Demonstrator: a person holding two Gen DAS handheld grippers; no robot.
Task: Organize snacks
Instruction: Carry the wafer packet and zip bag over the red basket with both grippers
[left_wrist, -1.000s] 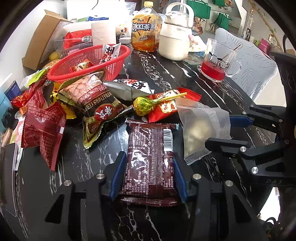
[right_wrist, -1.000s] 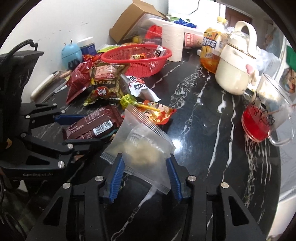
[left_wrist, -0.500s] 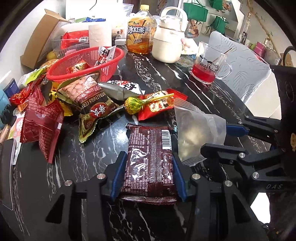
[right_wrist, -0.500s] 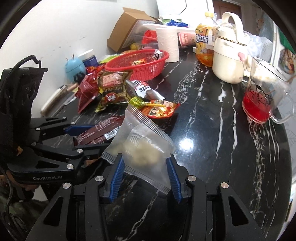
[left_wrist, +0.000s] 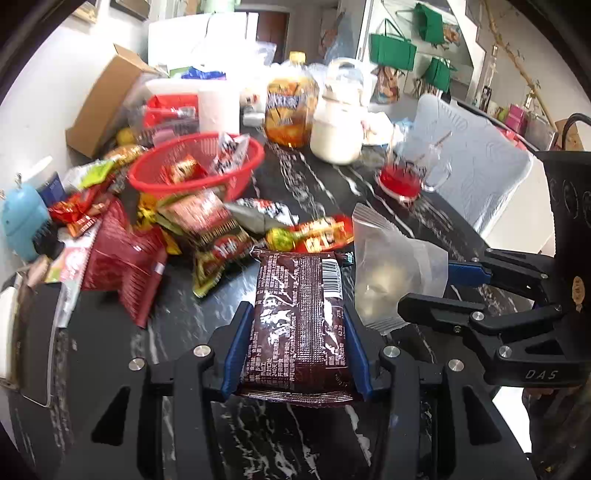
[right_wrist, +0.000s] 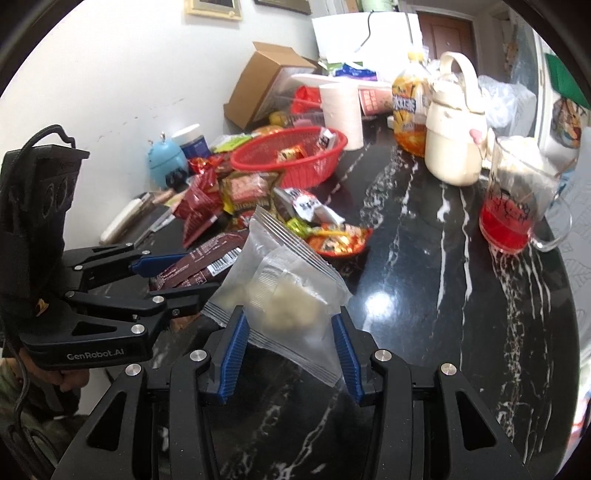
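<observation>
My left gripper (left_wrist: 297, 328) is shut on a dark brown snack packet (left_wrist: 301, 317), held above the black marble table (left_wrist: 184, 317). My right gripper (right_wrist: 290, 336) is shut on a clear frosted pouch (right_wrist: 284, 284) with pale lumps inside, also lifted off the table. Each gripper shows in the other's view: the right one (left_wrist: 436, 288) at the right edge, the left one (right_wrist: 162, 277) at the left. A red basket (left_wrist: 195, 168) (right_wrist: 291, 158) holding two small packets stands beyond a heap of loose snacks (left_wrist: 207, 225).
Behind the basket stand a tea bottle (left_wrist: 290, 114), a cream kettle (left_wrist: 338, 129), a paper roll (left_wrist: 218, 107) and a cardboard box (left_wrist: 103, 107). A glass mug with red drink (left_wrist: 410, 173) sits right. A blue gadget (left_wrist: 22, 218) is at far left.
Both grippers have risen and drawn back with their packets, so the table and snack heap look farther away and lower in both views.
</observation>
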